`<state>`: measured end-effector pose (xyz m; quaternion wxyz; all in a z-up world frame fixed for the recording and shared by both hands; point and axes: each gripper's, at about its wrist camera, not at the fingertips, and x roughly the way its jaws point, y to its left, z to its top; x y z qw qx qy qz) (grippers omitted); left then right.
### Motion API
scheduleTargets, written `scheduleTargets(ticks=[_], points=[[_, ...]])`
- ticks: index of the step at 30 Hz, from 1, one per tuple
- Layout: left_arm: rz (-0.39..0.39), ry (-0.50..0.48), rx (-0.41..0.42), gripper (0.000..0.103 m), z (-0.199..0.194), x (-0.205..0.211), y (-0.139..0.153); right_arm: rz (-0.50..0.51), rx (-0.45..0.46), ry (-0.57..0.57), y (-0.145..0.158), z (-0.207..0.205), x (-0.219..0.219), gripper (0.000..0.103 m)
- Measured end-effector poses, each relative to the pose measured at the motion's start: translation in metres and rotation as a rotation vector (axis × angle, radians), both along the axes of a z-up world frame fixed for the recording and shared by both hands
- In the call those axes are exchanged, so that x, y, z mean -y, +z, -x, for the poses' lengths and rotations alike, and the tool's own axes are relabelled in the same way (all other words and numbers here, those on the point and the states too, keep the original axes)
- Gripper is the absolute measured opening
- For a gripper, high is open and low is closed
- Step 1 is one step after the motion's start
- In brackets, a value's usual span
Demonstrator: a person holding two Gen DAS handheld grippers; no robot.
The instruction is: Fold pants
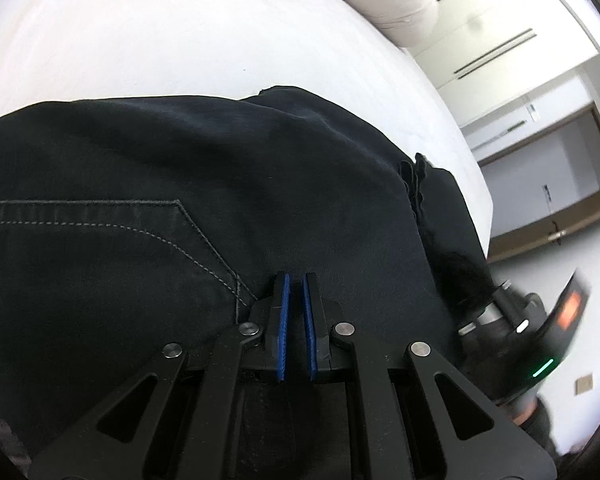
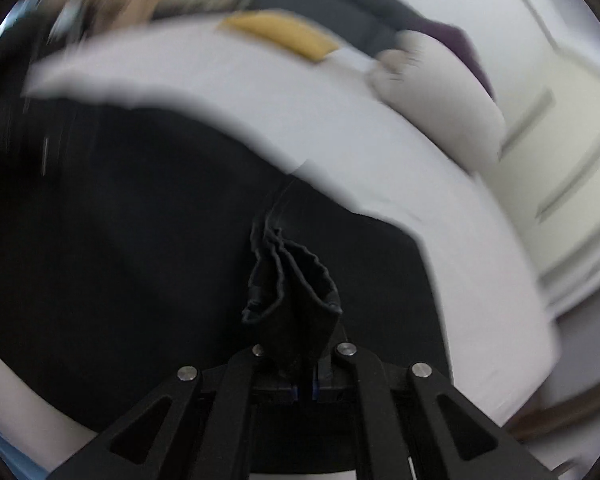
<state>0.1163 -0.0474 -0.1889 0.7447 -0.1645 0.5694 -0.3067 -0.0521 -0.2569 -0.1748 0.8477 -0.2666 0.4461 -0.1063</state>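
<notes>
Two views: both wrist cameras looked across one bed; the right view was motion-blurred.
Bed (image 1: 160,40): white sheet, largest surface; bare sheet ran from 9 to 1 o'clock beyond the garment in the left view, so open room lay that way.
Bed edge: curved down the 3 o'clock side in both views; floor and wardrobe doors (image 1: 496,56) beyond it, so little margin on that side.
Pants (image 1: 188,184): dark denim-like cloth, spread on the sheet and filling the centre and 9 o'clock half of the left view; stitched pocket seam at 8 o'clock.
Handling (judged): soft and limp, moderately heavy for cloth, not slippery, not fragile; would sag and drag unless lifted at two points.
Hold points (judged): thick hems and seamed edges, as they bunch without sliding.
Pillow (image 1: 384,4): pale, at 1 o'clock, well apart from the pants.
Yellow item (image 2: 280,34): at 12 o'clock on the far bed, blurred, unidentified.
Right gripper (image 2: 305,390): pinching a bunched, rippled hem fold (image 2: 288,280) of the pants, cloth standing up from between the fingers.
Left gripper (image 1: 295,320): blue pads (image 1: 283,328) nearly together with a narrow gap; nothing visibly between them, tips over the pants by the pocket corner.
Contact: unclear whether the left tips touched the cloth.
</notes>
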Motion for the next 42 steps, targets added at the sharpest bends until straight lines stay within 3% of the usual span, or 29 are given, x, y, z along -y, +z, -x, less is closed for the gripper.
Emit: scheduleTargets(ticks=[2, 3, 4, 6, 7, 9, 14, 20, 21, 22, 24, 28, 36, 42], points=[[-0.011, 0.002, -0.012, 0.016, 0.001, 0.005, 0.006, 0.048, 0.003, 0.006, -0.01, 0.001, -0.006, 0.006], [0.004, 0.002, -0.021, 0.03, 0.001, 0.008, 0.008, 0.027, 0.01, -0.007, -0.008, 0.001, -0.003, 0.006], [0.034, 0.004, -0.032, 0.056, 0.002, 0.01, 0.01, 0.019, 0.016, -0.015, -0.004, 0.001, -0.002, 0.005], [0.114, 0.022, -0.058, 0.082, 0.003, 0.019, 0.016, 0.052, 0.03, -0.003, 0.001, -0.001, -0.005, 0.005], [0.123, 0.029, -0.067, 0.089, 0.003, 0.022, 0.018, 0.074, 0.038, 0.008, 0.003, -0.002, -0.01, 0.006], [0.168, 0.03, -0.121, 0.091, 0.0, 0.033, 0.019, 0.106, 0.059, 0.029, 0.005, 0.003, -0.02, 0.006], [0.277, 0.048, -0.247, 0.091, -0.017, 0.046, 0.01, 0.138, 0.102, 0.082, 0.012, 0.019, -0.051, 0.006], [0.264, 0.021, -0.294, 0.089, -0.041, 0.056, 0.011, 0.145, 0.134, 0.155, 0.022, 0.028, -0.088, 0.006], [0.252, 0.015, -0.289, 0.081, -0.042, 0.058, 0.012, 0.143, 0.138, 0.163, 0.024, 0.029, -0.092, 0.006], [0.236, 0.003, -0.281, 0.056, -0.041, 0.058, 0.013, 0.138, 0.141, 0.172, 0.026, 0.029, -0.097, 0.006], [0.196, -0.032, -0.288, 0.025, -0.042, 0.059, 0.013, 0.133, 0.145, 0.19, 0.029, 0.029, -0.106, 0.006], [0.153, -0.055, -0.228, 0.012, -0.036, 0.052, 0.02, 0.13, 0.133, 0.238, 0.028, 0.028, -0.127, 0.006], [0.079, -0.05, -0.159, 0.012, -0.04, 0.025, 0.034, 0.117, 0.083, 0.323, 0.019, 0.026, -0.161, 0.006], [0.029, -0.04, -0.148, 0.012, -0.034, 0.021, 0.021, 0.107, 0.045, 0.343, 0.012, 0.017, -0.18, 0.006]])
